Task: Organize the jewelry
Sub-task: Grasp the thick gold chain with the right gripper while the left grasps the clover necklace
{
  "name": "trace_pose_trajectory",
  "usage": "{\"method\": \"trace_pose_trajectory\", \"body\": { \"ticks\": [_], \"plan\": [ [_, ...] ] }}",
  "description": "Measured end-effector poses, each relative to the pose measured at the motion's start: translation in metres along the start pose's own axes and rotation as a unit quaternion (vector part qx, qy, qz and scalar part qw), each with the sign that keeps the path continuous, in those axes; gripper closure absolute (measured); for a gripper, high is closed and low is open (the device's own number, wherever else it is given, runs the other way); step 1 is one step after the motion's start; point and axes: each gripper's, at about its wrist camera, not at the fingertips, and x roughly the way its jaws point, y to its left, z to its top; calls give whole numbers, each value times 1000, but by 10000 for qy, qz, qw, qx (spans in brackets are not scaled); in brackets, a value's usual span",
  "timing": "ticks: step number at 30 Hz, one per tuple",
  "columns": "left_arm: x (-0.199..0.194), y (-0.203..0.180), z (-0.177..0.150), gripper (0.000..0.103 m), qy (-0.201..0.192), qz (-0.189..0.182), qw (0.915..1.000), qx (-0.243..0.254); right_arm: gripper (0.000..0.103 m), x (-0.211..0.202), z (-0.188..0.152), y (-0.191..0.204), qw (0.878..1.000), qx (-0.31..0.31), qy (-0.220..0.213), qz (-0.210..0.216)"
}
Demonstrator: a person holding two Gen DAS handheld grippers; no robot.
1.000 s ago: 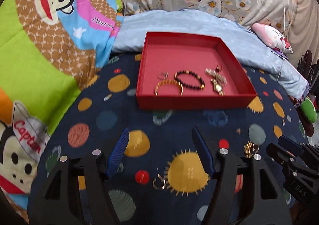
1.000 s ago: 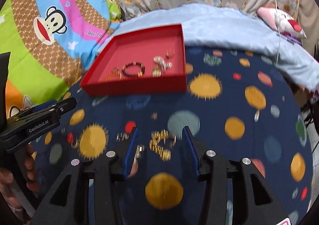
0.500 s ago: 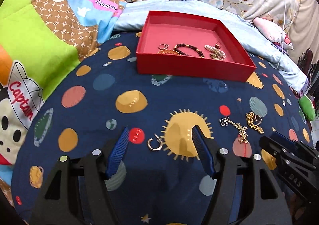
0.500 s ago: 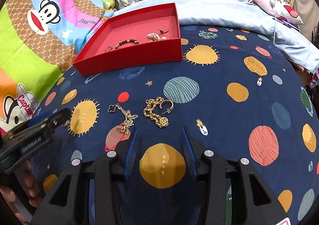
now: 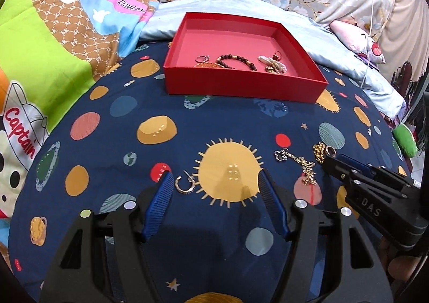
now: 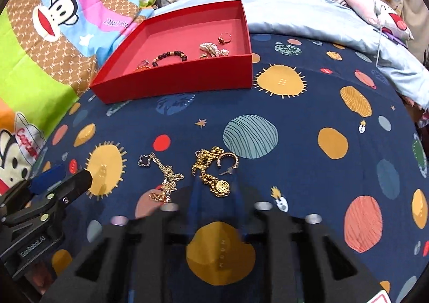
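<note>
Bare planet-print navy bedsheet [image 6: 295, 168] lies open at three o'clock; shallow red cardboard tray [image 6: 187, 80] blocks eleven o'clock.

"Captain" in red on the cartoon blanket [image 5: 20, 128] at left; "DAS" on the right gripper [image 5: 328, 159] at lower right; "GenRobot.AI" on the left gripper [image 6: 88, 176] at lower left.

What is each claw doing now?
Left claw: open, silver hoop earring loose between its tips.
Right claw: just closed; chunky gold chain between tips, grip unclear.
</note>
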Motion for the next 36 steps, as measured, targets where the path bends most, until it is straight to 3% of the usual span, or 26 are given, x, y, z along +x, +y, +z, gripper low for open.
{"method": "trace_pose_trajectory", "body": {
  "ticks": [8,19,25,30,36],
  "plan": [
    [-3,-12,0,40,53,-191,9998,83,98,-15,-17,-8,9999,119,26,95],
    [21,-66,2,40,345,-610,9972,262,98,-43,-49,-23,9985,498,44,237],
    [30,-83,-2,57,266,-341,9973,588,98,-43,-50,-25,9981,537,34,305],
    [31,-85,-1,96,263,-288,9968,692,97,-43,-49,-25,9979,561,20,329],
    [22,-71,0,98,211,-316,9978,546,98,-44,-49,-25,9977,578,24,362]
  ]
}}
